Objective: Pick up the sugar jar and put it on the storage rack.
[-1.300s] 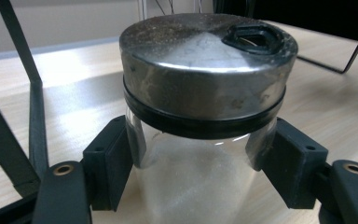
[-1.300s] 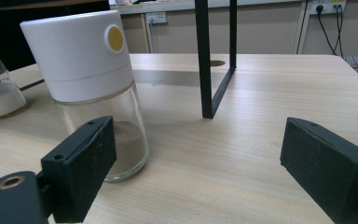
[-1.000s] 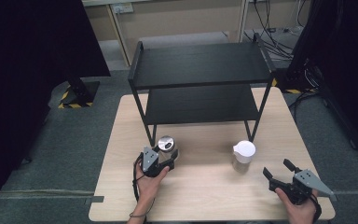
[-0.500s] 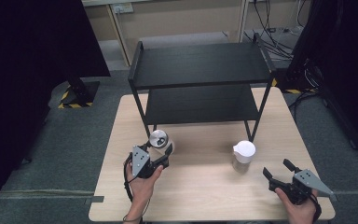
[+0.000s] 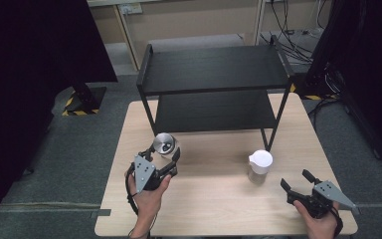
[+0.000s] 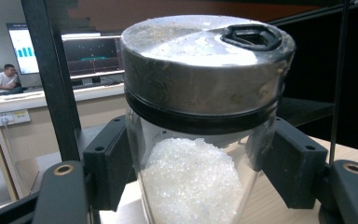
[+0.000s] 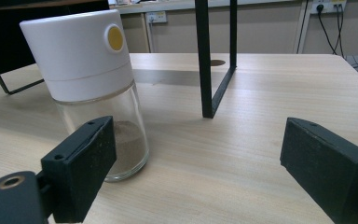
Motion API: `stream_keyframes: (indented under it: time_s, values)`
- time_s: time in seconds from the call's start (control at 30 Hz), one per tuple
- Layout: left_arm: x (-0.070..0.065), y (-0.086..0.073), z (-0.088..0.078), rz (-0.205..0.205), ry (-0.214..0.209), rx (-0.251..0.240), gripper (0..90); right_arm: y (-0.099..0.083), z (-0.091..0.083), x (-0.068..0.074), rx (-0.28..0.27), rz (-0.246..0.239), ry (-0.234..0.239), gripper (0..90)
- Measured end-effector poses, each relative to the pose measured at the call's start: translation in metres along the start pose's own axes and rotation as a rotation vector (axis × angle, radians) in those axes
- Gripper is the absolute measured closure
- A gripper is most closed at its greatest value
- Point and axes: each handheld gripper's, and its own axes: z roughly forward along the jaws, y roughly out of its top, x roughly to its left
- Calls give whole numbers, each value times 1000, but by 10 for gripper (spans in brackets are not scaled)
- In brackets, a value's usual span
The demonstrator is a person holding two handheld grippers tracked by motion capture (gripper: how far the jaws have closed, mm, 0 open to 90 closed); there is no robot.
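Note:
My left gripper (image 5: 165, 158) is shut on a glass jar (image 5: 166, 146) with a shiny metal lid, held off the table at its left front. The left gripper view has that jar (image 6: 200, 140) close up, half full of white crystals, both black pads pressed on its sides. A white-capped glass shaker (image 5: 259, 166) with brown powder stands on the table at the right front. My right gripper (image 5: 297, 183) rests open near the table's front right corner, short of the shaker. In its own view the shaker (image 7: 93, 88) stands ahead beyond the left jaw, nothing between the jaws.
A black two-shelf metal rack (image 5: 214, 69) stands on the far half of the wooden table (image 5: 214, 204), both shelves bare. One rack leg (image 7: 205, 60) rises just beyond the right gripper. Grey floor and dark curtains surround the table.
My left gripper has lifted the metal-lidded jar and carried it a little to the left. The right gripper and the shaker have kept still.

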Motion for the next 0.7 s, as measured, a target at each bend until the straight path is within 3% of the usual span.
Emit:
stream_keyframes:
  time_s: [0.7]
  values:
    - [-8,42,11,41,32,-40,304,-1,0,-1,-3,2,2,108]
